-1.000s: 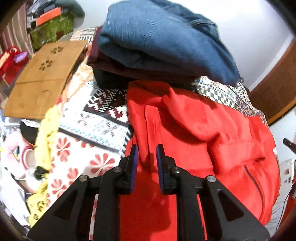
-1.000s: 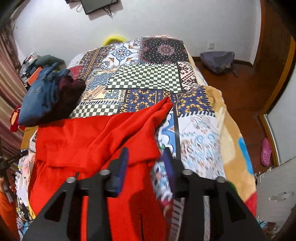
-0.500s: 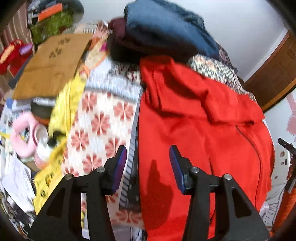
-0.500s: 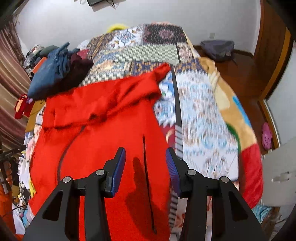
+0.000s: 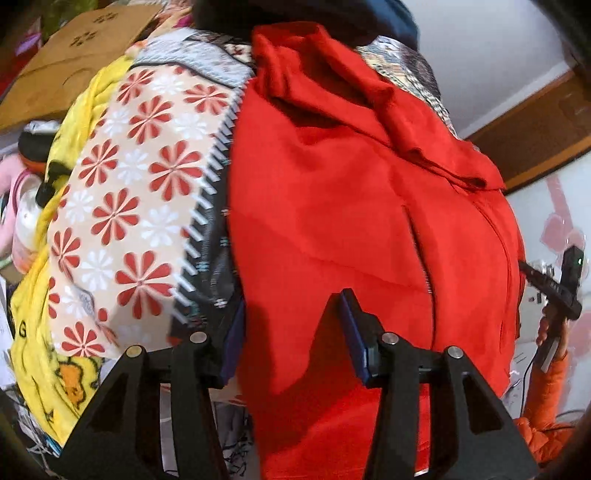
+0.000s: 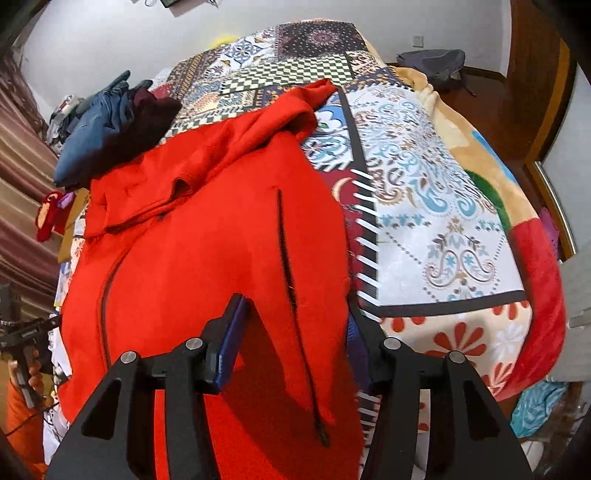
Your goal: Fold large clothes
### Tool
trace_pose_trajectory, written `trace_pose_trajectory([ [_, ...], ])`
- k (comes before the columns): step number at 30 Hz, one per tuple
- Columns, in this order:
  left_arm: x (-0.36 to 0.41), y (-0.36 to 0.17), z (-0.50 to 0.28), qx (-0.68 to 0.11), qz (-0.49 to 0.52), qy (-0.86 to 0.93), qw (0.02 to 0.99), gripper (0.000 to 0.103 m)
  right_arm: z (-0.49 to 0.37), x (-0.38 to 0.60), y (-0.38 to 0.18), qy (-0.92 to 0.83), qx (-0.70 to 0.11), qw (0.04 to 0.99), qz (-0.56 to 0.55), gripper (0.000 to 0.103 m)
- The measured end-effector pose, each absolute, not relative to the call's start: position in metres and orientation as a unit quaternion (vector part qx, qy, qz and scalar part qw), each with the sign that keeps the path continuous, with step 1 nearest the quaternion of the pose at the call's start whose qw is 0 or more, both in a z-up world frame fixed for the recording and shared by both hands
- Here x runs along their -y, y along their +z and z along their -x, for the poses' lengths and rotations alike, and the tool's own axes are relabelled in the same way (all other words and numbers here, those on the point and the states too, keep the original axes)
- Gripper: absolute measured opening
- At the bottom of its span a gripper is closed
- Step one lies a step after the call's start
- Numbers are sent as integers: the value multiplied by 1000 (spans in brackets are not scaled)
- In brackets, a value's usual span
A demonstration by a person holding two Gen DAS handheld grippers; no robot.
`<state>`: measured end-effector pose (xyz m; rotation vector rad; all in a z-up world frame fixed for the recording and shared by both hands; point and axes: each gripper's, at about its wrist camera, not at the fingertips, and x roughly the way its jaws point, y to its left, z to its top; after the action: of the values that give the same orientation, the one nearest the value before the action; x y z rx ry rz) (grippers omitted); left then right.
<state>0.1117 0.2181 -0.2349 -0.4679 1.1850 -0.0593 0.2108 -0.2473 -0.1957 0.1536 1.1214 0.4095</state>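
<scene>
Red jacket [image 5: 354, 206] lies spread flat on the patterned bedspread [image 5: 140, 192], its long axis running away from the lens toward the hood end near the pile of folded clothes [image 5: 391, 22]. In the left wrist view the left gripper [image 5: 293, 330] sits over the near hem at the jacket's left edge: one finger stands above the bedspread just beside the red cloth, the other above the jacket itself. Its jaws have just been closing a little, yet they stand partly apart, and no cloth appears pinched between the pads. Whether the tips touch the fabric cannot be told.

In the right wrist view the right gripper [image 6: 295, 338] hovers over the opposite near corner of the jacket [image 6: 207, 258], straddling the dark pocket zip [image 6: 286, 258], with the jacket's right edge just under its outer finger. Its jaws are partly apart as well and grip nothing. Both grippers look equally close to the hem, so a two-handed lift of the near edge toward the hood seems the likely next move.
</scene>
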Motion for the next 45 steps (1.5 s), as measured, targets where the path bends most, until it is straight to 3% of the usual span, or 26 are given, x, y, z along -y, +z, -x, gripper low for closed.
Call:
trace_pose_trajectory([
  [1,-215,-234,-113,-552,213,-29,805,30,-209,244,-194,188,-521,830,-67,33],
  [2,-210,-232,-115,-552,209,-36,807,12,-208,240,-192,188,-518,833,-61,17],
  [3,-206,-231,-117,-551,210,-40,807,6,-208,234,-189,201,-514,832,-53,16],
  [14,-216,-148,-185,-449,174,-4,876,5,-268,217,-141,210,-440,872,-44,15],
  [19,-235,-178,-221,-466,159,67,868,5,-303,219,-174,184,-480,855,-73,16],
  [25,-232,-220,-223,-517,154,77,838,9,-289,220,-181,184,-496,847,-60,28],
  [28,-228,-219,-212,-526,142,68,836,27,-278,226,-174,179,-500,846,-44,33],
  [30,-229,-216,-204,-523,143,65,838,46,-267,231,-172,181,-501,845,-38,36],
  [31,-230,-212,-195,-521,145,61,839,48,-263,234,-171,182,-503,844,-37,38],
  [42,-243,-246,-137,-554,217,17,803,49,-223,245,-191,188,-527,828,-38,43],
  [44,-241,-249,-130,-549,216,16,807,49,-218,246,-194,187,-527,828,-47,53],
  [45,-240,-249,-126,-544,220,17,809,49,-216,247,-195,185,-523,830,-56,54],
])
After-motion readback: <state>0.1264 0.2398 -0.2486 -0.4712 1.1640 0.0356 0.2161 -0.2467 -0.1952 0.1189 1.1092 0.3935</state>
